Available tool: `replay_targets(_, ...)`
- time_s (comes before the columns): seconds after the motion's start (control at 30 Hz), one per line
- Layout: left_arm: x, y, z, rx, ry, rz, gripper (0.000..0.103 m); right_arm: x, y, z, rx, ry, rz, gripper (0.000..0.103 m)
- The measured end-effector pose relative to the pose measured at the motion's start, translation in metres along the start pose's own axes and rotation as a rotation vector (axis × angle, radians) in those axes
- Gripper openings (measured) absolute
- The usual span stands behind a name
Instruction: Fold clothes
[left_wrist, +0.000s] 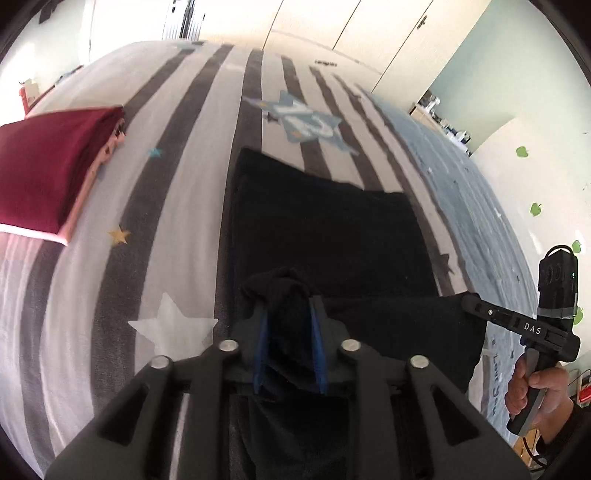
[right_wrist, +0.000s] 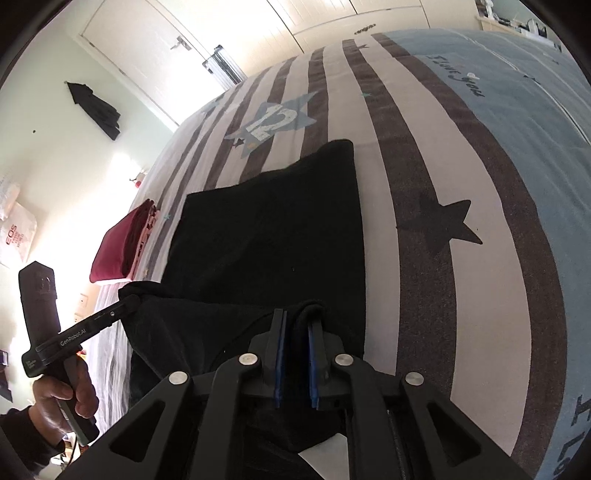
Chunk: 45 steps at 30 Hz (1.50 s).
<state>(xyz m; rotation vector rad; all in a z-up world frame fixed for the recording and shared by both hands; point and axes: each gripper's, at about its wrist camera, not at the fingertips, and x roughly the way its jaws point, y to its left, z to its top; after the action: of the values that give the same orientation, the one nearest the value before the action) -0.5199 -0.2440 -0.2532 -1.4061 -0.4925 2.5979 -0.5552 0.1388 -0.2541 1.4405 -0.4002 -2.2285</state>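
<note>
Blue-padded fingers (left_wrist: 263, 343) of the left gripper (left_wrist: 290, 314) are seen pinched on a bunched corner of the black knitted garment (left_wrist: 325, 236), with dark cloth filling the gap between them. A matching pinch is made by the right gripper (right_wrist: 295, 325), whose blue pads (right_wrist: 279, 354) are pressed on a fold of the same garment's near edge. The near edge of the cloth is held lifted between the two grippers, while the far part lies flat on the grey-and-white striped bedspread (left_wrist: 177, 177), which is printed with stars and a blue star badge numbered 12 (right_wrist: 271, 120). From the left wrist view, the right gripper (left_wrist: 467, 302) is seen at the garment's right corner, gripped by the person's right hand (left_wrist: 535, 387). From the right wrist view, the left gripper (right_wrist: 131, 302) is seen at the left corner, gripped by the left hand (right_wrist: 62, 398). A folded dark red garment (left_wrist: 48, 162) is stacked on a pink folded piece (left_wrist: 79, 206), well apart to the left of the black one. White wardrobe doors (left_wrist: 325, 22) are visible beyond the bed.
</note>
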Motion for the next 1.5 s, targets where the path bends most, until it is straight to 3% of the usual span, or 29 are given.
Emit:
replay_targets(0.03,-0.01,-0.001,0.0,0.004,-0.034,0.013,0.045,-0.007,-0.001,-0.001,0.0,-0.001,0.017,0.02)
replay_targets(0.07,-0.02,-0.002,-0.001,0.007,-0.067,0.023,0.071,-0.013,-0.001,-0.002,0.0,-0.003,0.033,0.027)
replay_targets(0.1,-0.029,-0.001,-0.003,0.009,-0.094,0.018,0.081,-0.021,-0.002,-0.005,0.004,-0.005,0.045,0.034)
replay_targets(0.13,-0.038,0.0,-0.006,0.011,-0.12,0.014,0.081,-0.03,-0.002,-0.009,0.008,-0.017,0.042,0.047)
replay_targets(0.17,-0.046,0.0,-0.009,0.016,-0.143,0.013,0.081,-0.038,-0.002,-0.013,0.002,-0.037,0.032,0.052)
replay_targets(0.23,-0.053,-0.004,-0.02,0.069,-0.143,0.032,0.078,-0.054,0.001,-0.027,-0.025,-0.074,0.022,0.054)
replay_targets(0.4,-0.039,-0.027,-0.053,0.199,-0.054,0.044,0.027,-0.058,0.011,-0.074,-0.098,-0.077,-0.04,0.053)
replay_targets(0.53,-0.022,-0.038,-0.062,0.2,-0.016,0.006,0.027,-0.032,0.026,-0.103,-0.141,-0.011,-0.035,0.047)
replay_targets(0.7,0.015,-0.04,-0.056,0.224,0.03,0.062,0.027,-0.003,0.027,-0.088,-0.114,-0.04,-0.026,0.047)
replay_targets(0.83,0.032,-0.036,-0.033,0.207,0.015,0.07,0.027,0.016,0.023,-0.049,-0.104,-0.071,-0.047,0.047)
replay_targets(1.0,0.052,-0.031,0.01,0.192,-0.016,0.093,0.027,0.035,0.024,0.027,-0.151,-0.13,-0.061,0.047)
replay_targets(1.17,0.055,-0.018,0.04,0.131,-0.044,0.108,0.027,0.041,0.011,0.097,-0.065,-0.169,-0.054,0.047)
replay_targets(1.27,0.04,-0.011,0.041,0.124,-0.08,0.093,0.028,0.022,0.009,0.103,-0.075,-0.205,-0.034,0.048)
replay_targets(1.3,0.039,-0.009,0.039,0.135,-0.074,0.091,0.033,0.017,0.008,0.102,-0.085,-0.209,-0.036,0.048)
replay_targets(1.37,0.041,-0.006,0.032,0.171,-0.045,0.099,0.045,0.014,0.005,0.087,-0.12,-0.186,-0.07,0.048)
replay_targets(1.5,0.052,0.0,0.021,0.228,0.016,0.091,0.048,0.027,-0.008,0.048,-0.153,-0.11,-0.106,0.048)
